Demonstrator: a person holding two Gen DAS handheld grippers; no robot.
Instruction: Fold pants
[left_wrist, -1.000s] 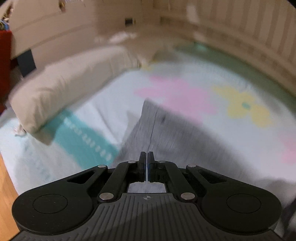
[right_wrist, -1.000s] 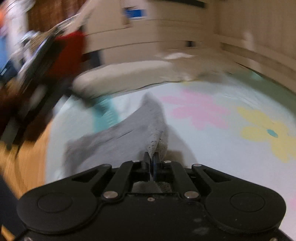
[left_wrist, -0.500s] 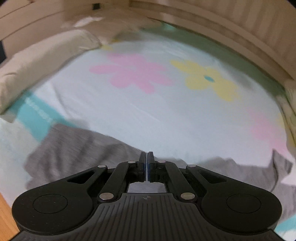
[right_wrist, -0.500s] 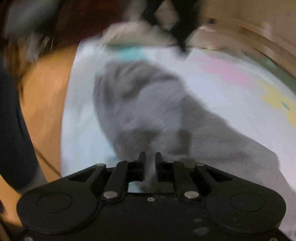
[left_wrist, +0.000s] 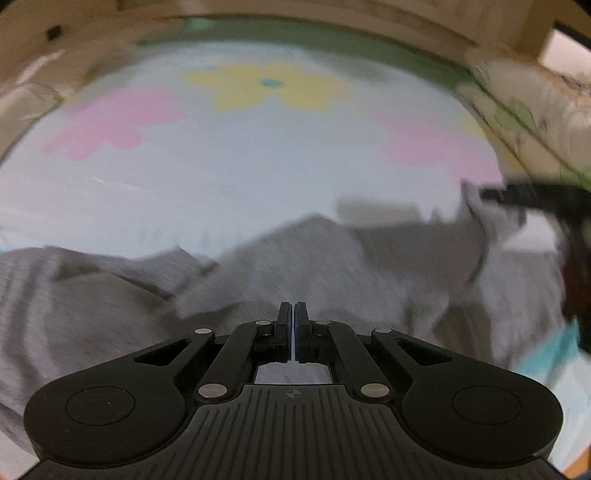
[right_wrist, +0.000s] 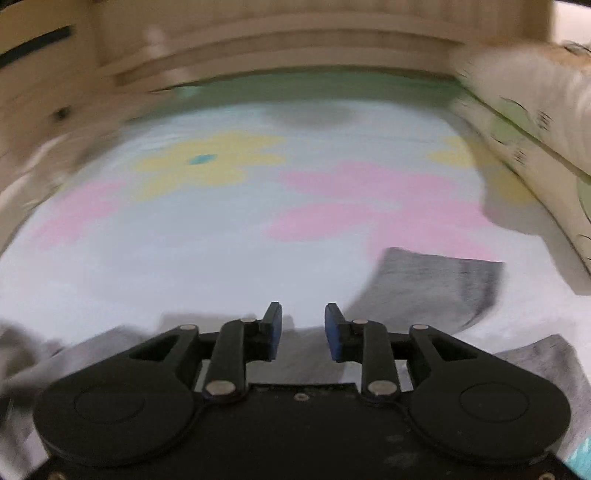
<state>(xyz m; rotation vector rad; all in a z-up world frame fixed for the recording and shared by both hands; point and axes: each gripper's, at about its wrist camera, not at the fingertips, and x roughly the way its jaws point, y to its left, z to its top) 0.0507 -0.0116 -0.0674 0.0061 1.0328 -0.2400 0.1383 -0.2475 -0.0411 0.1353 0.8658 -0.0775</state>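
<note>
Jaws over grey pants (left_wrist: 317, 266)

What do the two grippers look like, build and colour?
Both match: matte black plastic. The left gripper and right gripper each have two rounded lobes with a circular recess, slotted linkage arms with silver rivets, and narrow black fingers with blue pads. The left one's base is ribbed, with a small crosshair mark; the right one's is smooth. No cables or sleeves in view.

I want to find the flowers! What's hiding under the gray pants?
The gray pants lie on a flowered bedsheet. Pink and yellow flowers show beyond them. Whatever print is directly beneath the pants is covered, so it cannot be seen.
</note>
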